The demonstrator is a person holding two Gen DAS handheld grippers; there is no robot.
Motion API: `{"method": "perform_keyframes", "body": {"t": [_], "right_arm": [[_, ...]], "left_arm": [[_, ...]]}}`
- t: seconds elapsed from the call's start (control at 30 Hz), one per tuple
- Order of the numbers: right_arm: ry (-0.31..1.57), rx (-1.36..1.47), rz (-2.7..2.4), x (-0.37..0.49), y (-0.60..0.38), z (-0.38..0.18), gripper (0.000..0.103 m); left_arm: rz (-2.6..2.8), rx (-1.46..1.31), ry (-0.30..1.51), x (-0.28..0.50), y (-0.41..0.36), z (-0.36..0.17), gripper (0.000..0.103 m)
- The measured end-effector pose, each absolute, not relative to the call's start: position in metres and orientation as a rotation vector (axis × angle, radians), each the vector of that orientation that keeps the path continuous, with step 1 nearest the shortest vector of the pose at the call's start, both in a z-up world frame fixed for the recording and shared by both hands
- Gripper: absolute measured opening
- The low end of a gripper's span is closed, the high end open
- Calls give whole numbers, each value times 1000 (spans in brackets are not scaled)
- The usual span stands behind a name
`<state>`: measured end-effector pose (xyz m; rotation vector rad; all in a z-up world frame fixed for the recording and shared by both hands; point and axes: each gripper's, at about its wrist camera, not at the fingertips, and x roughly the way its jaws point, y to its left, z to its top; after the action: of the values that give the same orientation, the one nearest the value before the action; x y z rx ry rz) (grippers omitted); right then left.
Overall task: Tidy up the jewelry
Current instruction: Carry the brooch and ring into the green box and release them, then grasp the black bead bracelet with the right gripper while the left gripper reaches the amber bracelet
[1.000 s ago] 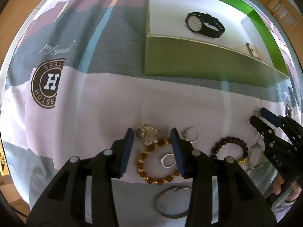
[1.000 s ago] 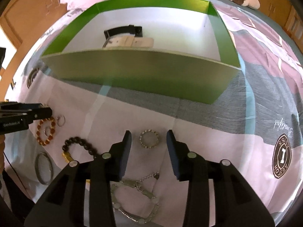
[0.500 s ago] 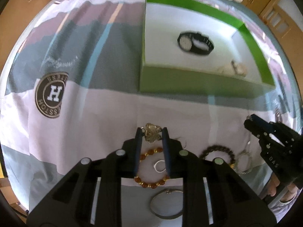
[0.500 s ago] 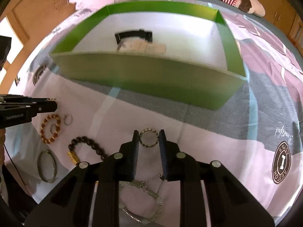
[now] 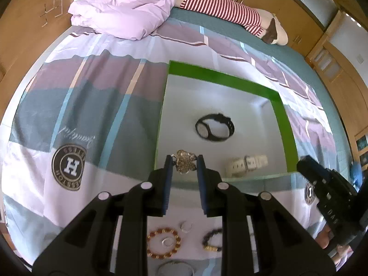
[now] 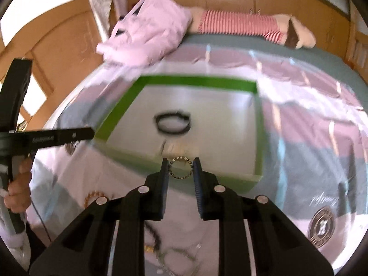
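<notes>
The left gripper (image 5: 184, 164) is clamped on a flower-shaped silver brooch (image 5: 184, 163), pinched between its blue pads at the center of the left wrist view and held above the near wall of a green-walled box (image 5: 222, 78) with a white floor. The right gripper (image 6: 180, 169) grips a small beaded ring (image 6: 180, 168) between its pads at lower center of its own view, likewise above the box's near edge. Inside the box, a black wristwatch (image 5: 214, 127) lies near the middle and a white-strapped watch (image 5: 246, 165) toward the lower right corner. Below the left gripper, on the patterned bedsheet (image 5: 76, 105), rest an amber bead bracelet (image 5: 163, 242) with a small silver ring (image 5: 167, 241) inside its loop, a second silver ring (image 5: 185, 226) just above it, a dark bead bracelet (image 5: 212, 240) to the right, and a metal bangle (image 5: 175, 269) at the bottom edge. A lilac quilt (image 5: 124, 4) and a striped plush toy (image 5: 230, 11) sit along the top of the frame.
</notes>
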<state>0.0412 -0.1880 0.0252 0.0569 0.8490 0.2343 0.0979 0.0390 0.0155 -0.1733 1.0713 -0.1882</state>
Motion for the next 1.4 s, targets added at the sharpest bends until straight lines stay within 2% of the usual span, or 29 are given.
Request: {"method": "perform_keyframes", "body": {"t": [0.2,0.37,0.53,0.57,0.63,0.8,1.13,1.27,1.4], "right_arm": [[825,142,189,67,-207,25,21],[884,140,160,78,-214,-3,21],[928,149,143,83,-219,-17,22],[935,154,146,83,-219,-16,23],[918,182,162,79,-219,-8,41],[881,210,188,71,-219,9,50],[928,227,264,52,-208,20,50],[1004,63,349,32,-177,-9,50],[1148,-27,410,20,-147,-52,50]], "left_arm": [[-195,-163,1096,118,29,1,21],[-177,-177,1150,129,33,-22,21],[-190,-197,1157,128,35,-20,21],[-197,-196,1145,126,34,-16,21],[-209,-195,1126,123,33,-10,26],[-227,-171,1107,116,25,0,28],[-219,-41,1119,88,21,11,30],[-168,87,1196,63,30,-13,31],[-178,85,1276,54,41,-36,31]]}}
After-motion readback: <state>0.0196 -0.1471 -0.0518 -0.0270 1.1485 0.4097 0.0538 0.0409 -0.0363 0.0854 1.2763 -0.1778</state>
